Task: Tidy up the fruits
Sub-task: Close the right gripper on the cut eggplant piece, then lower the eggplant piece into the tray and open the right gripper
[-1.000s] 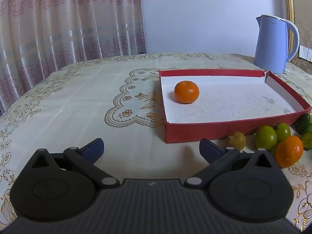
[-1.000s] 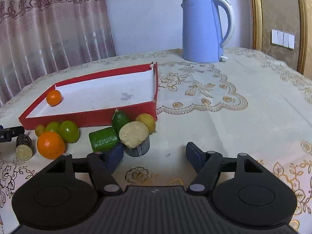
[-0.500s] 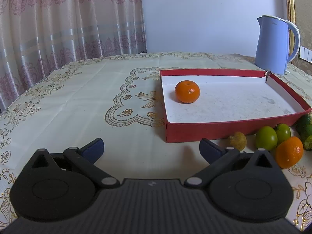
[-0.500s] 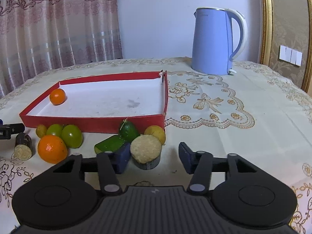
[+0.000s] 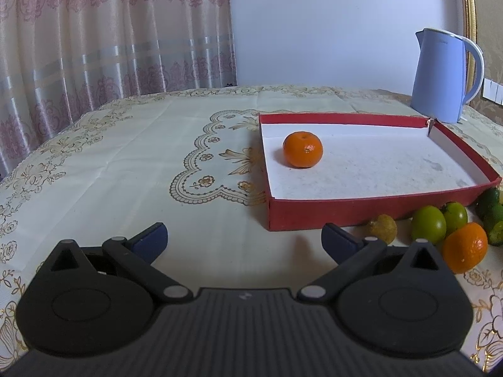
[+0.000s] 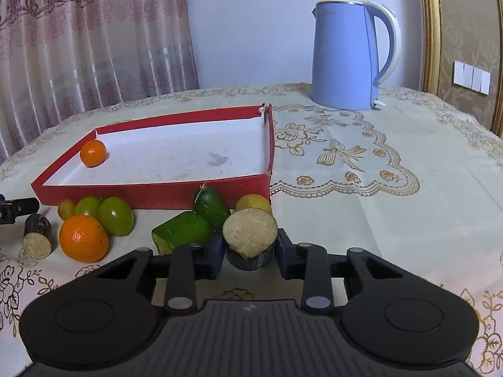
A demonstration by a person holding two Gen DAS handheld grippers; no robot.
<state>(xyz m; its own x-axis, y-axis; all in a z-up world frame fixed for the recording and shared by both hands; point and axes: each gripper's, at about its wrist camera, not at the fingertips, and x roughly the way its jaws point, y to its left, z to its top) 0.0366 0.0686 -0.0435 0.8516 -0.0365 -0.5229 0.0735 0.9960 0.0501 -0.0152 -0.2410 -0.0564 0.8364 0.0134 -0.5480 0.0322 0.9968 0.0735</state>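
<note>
right gripper (image 6: 250,253) pads closed against dark-skinned cut stub (image 6: 250,238), near front of red tray (image 6: 151,193), left gripper (image 5: 243,240) wide open, holding nothing, one orange (image 5: 302,149) in tray's far-left corner

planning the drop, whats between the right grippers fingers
In the right wrist view, a dark-skinned cut chunk with a pale face sits between the right gripper fingers.

The red tray's (image 6: 151,193) floor lies open right of its orange (image 6: 93,153), while loose fruit (image 6: 114,215) crowds its near wall.
</note>
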